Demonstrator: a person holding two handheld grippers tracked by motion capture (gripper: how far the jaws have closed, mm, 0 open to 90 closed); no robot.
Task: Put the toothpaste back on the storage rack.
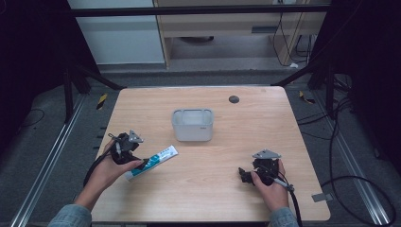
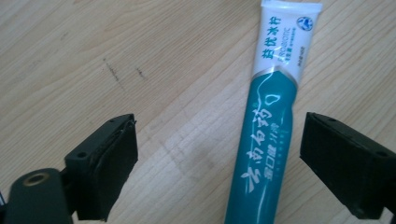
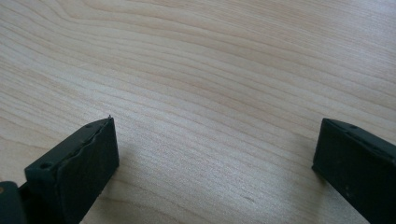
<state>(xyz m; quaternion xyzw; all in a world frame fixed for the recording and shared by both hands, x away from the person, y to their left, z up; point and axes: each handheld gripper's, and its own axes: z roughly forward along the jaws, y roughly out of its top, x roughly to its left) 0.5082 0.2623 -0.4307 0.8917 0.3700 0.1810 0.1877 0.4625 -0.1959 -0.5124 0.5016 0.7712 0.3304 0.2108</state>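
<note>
Tube [image 2: 268, 140]: lies flat on table [image 1: 222, 189], left of centre, long axis running between the jaws of left gripper [image 1: 124, 150], which is spread wide, nothing held. Right gripper [image 1: 257, 172]: likewise agape, empty, well apart from tube. Box [image 1: 192, 125]: mid-table, beyond tube.

A pale wooden table [image 1: 227, 189] carried a translucent grey plastic tub [image 1: 192, 125] near its centre, while a small dark round cable port [image 1: 233, 99] sat close to the far edge, toward the right corner.
</note>
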